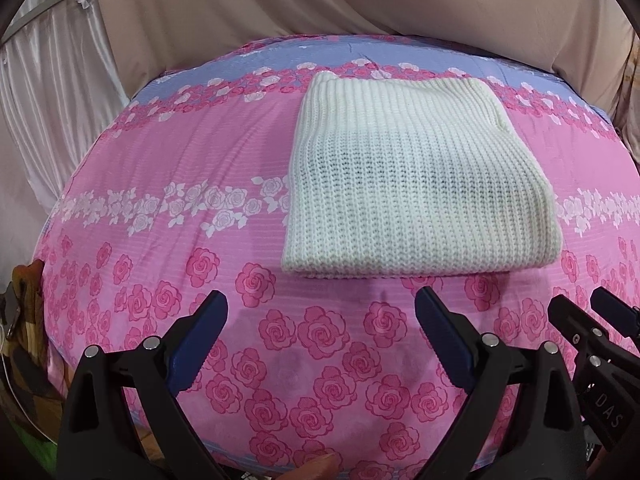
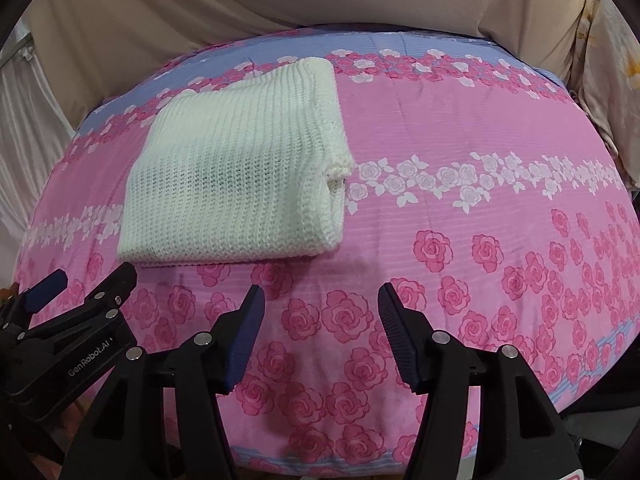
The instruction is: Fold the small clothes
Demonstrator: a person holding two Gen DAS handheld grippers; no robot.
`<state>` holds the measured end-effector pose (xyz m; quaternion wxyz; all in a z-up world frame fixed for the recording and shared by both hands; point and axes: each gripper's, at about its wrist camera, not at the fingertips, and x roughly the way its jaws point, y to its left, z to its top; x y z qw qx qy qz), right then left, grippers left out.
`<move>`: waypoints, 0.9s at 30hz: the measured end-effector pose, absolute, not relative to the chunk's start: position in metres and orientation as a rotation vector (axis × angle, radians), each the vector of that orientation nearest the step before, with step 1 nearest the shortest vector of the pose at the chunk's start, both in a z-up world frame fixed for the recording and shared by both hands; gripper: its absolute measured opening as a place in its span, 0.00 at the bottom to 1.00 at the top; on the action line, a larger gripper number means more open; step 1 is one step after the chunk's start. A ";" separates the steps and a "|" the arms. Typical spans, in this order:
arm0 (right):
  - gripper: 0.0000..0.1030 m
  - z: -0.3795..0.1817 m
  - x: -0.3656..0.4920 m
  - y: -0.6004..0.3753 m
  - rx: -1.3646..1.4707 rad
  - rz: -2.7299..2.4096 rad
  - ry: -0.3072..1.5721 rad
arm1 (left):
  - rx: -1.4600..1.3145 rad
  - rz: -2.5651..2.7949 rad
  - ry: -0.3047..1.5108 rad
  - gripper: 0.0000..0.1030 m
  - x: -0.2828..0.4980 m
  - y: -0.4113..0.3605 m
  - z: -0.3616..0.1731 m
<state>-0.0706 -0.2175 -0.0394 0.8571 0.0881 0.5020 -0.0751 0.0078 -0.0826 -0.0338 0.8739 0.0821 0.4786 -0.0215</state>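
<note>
Left gripper (image 1: 321, 306): blue-padded black fingers spread apart, nothing between, hovering over near edge of pink rose-print sheet (image 1: 168, 168).

Folded cream rib-knit garment (image 1: 408, 184) lies flat mid-surface toward far edge, near fold just ahead of both grippers, apart from them.

Right gripper (image 2: 322, 300): fingers likewise apart, holding nothing.

Left view alone shows garment's right side as rounded fold; right view alone shows stacked layers open at garment's right end (image 2: 334, 184). Each view catches other gripper at its border.

Pink rose-print bedsheet (image 1: 160, 160), beige draped cloth (image 2: 240, 0) behind, possibly white satin curtain (image 1: 52, 80) at left
</note>
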 end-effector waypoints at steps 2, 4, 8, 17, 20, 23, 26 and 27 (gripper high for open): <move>0.56 -0.040 -0.072 -0.216 0.185 -0.160 1.057 | 0.172 -0.046 1.010 0.90 0.007 -0.083 -0.036; 0.56 -0.041 -0.074 -0.214 0.185 -0.162 1.059 | 0.173 -0.046 1.019 0.90 0.007 -0.084 -0.038; 0.56 -0.042 -0.077 -0.211 0.181 -0.161 1.064 | 0.181 -0.048 1.023 0.90 0.005 -0.086 -0.040; 0.56 -0.045 -0.084 -0.215 0.196 -0.178 1.073 | 0.205 -0.061 1.043 0.90 0.001 -0.095 -0.045; 0.56 -0.046 -0.084 -0.216 0.196 -0.178 1.078 | 0.211 -0.066 1.047 0.90 0.000 -0.097 -0.047; 0.56 -0.046 -0.085 -0.216 0.197 -0.181 1.079 | 0.214 -0.066 1.045 0.90 -0.001 -0.098 -0.046; 0.56 -0.047 -0.085 -0.215 0.198 -0.181 1.082 | 0.218 -0.066 1.043 0.90 -0.001 -0.099 -0.046; 0.56 -0.047 -0.086 -0.213 0.198 -0.182 1.083 | 0.220 -0.064 1.042 0.90 -0.002 -0.099 -0.046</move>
